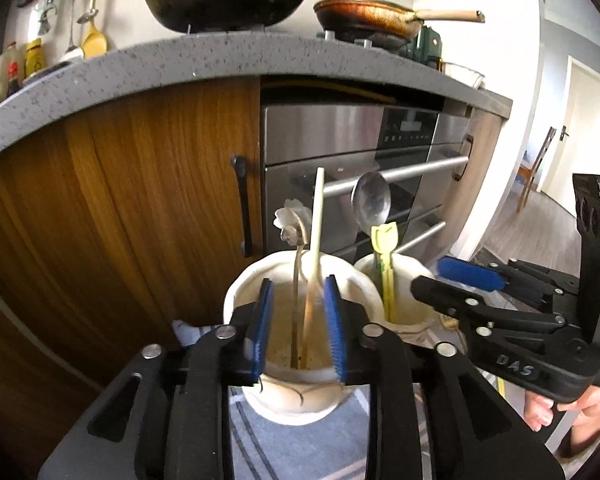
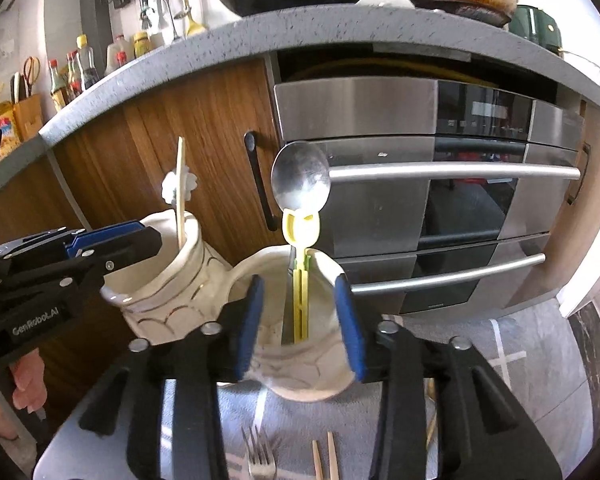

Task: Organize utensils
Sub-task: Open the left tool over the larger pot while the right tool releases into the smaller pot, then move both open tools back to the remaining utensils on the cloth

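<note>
Two cream ceramic holders sit side by side on a grey striped cloth in front of the oven, and that's where the sorting is going on. The left cup (image 1: 300, 384) has a pale chopstick (image 1: 316, 216) and a thin stick topped with a white flower (image 1: 290, 220) standing in it; the right cup (image 2: 300, 368) holds a metal spoon (image 2: 300, 178), bowl up, plus a yellow tulip-topped utensil (image 2: 300, 232). The left gripper (image 1: 300, 320) hangs right over the left cup with its blue pads spread apart either side of the chopstick, not pinching anything as far as I can see. The right gripper (image 2: 300, 320) does the same at the right cup, jaws wide, nothing in them, yellow piece standing between the pads. Looks to me like both just dropped something in, or are lining up the cups. A fork (image 2: 260, 456) and a pair of wooden chopsticks (image 2: 324, 460) lie loose on the cloth (image 2: 460, 340) near the right gripper, so I'd guess those go next: back off without tipping a cup, come down low, and pinch a thin flat thing off fabric, which is fiddly.
</note>
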Motion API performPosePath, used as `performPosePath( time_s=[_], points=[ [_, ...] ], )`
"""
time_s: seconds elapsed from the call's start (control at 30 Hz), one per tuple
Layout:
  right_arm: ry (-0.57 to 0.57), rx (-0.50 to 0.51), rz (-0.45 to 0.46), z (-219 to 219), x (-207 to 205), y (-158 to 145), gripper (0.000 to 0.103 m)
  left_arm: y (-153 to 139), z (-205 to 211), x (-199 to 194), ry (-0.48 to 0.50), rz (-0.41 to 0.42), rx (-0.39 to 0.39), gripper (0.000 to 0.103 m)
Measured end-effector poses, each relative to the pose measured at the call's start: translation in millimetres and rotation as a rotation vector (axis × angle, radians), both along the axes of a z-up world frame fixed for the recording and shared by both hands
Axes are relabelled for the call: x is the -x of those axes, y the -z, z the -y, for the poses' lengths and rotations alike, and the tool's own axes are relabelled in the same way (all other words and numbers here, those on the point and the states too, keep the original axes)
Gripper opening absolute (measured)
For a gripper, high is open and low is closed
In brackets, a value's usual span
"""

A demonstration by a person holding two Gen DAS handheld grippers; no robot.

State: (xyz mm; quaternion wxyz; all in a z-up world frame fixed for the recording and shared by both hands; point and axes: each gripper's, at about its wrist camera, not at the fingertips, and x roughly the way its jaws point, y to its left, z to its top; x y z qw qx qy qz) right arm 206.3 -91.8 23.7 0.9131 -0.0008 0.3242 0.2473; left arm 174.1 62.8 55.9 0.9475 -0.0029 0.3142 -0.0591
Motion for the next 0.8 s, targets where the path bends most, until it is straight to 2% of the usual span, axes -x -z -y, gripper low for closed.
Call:
performPosePath(
  time_s=[0.07, 0.3, 0.37, 0.5, 0.67, 0.8],
  points=[
    [0.010, -0.024, 0.003, 11, 10, -3, 0.064, -3, 1, 11, -0.005, 0.024, 0.005, 0.050],
    [0.053, -0.052, 0.005, 55, 47, -3, 0.091, 1, 8, 55, -0.006, 0.055, -0.006, 0.079],
    [0.073, -0.029, 0.007, 72, 60, 1, 0.096, 7, 11, 65, -0.005, 0.048, -0.006, 0.081],
    [0.128, 0.014, 0.000, 102, 75, 12, 0.097, 25, 21, 84, 0.007, 0.018, -0.001, 0.091],
    [0.226, 0.080, 0.003, 142, 86, 30, 0.097, 51, 31, 92, -0.004, -0.023, 0.006, 0.093],
    [0.295, 0.093, -0.027, 174, 90, 48, 0.097, 77, 41, 91, -0.005, -0.084, 0.036, 0.093]
  ],
)
